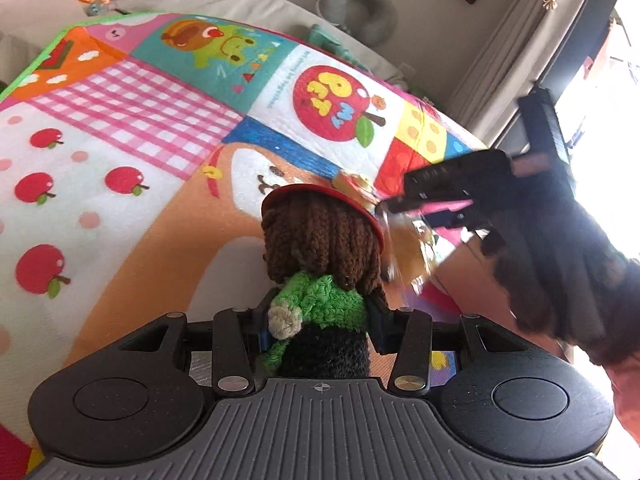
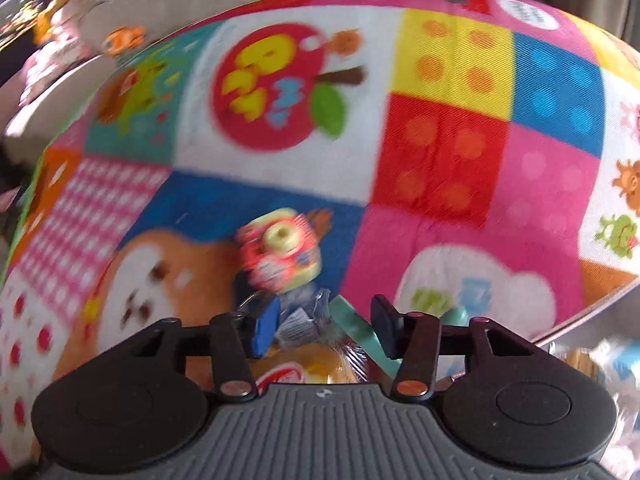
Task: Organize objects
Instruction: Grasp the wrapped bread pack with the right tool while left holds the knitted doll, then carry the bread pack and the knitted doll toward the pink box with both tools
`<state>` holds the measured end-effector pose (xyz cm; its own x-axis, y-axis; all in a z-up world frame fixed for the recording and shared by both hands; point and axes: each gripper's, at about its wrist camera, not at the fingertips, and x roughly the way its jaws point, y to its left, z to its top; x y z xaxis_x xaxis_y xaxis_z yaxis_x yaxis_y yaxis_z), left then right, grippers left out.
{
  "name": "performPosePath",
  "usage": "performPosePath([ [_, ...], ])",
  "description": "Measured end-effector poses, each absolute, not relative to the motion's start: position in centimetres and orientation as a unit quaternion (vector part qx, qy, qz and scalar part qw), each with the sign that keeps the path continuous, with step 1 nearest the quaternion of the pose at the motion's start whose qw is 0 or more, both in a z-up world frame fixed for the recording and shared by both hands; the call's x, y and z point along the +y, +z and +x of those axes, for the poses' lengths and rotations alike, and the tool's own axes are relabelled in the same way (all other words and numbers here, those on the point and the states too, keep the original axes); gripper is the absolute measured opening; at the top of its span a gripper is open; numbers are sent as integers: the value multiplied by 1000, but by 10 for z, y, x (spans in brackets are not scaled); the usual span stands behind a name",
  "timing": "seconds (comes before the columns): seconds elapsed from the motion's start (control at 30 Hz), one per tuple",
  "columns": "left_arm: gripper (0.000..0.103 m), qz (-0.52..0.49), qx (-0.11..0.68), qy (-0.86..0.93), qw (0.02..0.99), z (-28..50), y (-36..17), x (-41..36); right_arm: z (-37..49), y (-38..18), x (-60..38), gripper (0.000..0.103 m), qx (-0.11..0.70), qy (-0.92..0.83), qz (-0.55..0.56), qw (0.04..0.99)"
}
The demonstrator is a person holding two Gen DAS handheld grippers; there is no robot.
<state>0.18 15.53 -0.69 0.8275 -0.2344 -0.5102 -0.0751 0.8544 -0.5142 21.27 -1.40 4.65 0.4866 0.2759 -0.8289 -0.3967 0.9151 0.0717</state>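
The left gripper (image 1: 320, 320) clamps a crocheted doll (image 1: 320, 264) at frame centre. The right gripper (image 2: 326, 330), lower centre, pinches a clear snack packet (image 2: 308, 356) over the play mat (image 2: 440, 152).

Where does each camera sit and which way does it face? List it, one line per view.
Left wrist: rides the left gripper, looking forward and down over a crocheted doll clamped between its fingers; the right gripper and a dark sleeve show.
Right wrist: rides the right gripper, tilted down at a clear snack bag between its fingers.
Shared: the patchwork play mat, its apple patch and a small colourful cube.
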Motion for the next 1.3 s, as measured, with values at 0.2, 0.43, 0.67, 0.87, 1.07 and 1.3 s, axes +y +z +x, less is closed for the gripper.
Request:
performPosePath([
  [0.2, 48, -266, 289, -37, 919, -9, -7, 156, 157, 51, -22, 48, 476, 247, -66, 842],
  [0.43, 48, -261, 292, -33, 920, -17, -5, 155, 103, 57, -55, 48, 512, 282, -10, 811],
  [0.67, 48, -237, 306, -52, 920, -19, -2, 139, 2, 105, -147, 70, 382, 253, -50, 887],
  [0.87, 48, -211, 334, -79, 915, -19, 3, 111, -25, 84, -186, 70, 369, 191, -124, 901],
  [1.07, 48, -182, 361, -103, 909, -26, 8, 88, 13, 67, -196, 67, 354, 180, -79, 914],
  [1.3, 48, -153, 377, -119, 906, -28, 10, 73, 11, 68, -185, 82, 340, 245, -19, 908],
])
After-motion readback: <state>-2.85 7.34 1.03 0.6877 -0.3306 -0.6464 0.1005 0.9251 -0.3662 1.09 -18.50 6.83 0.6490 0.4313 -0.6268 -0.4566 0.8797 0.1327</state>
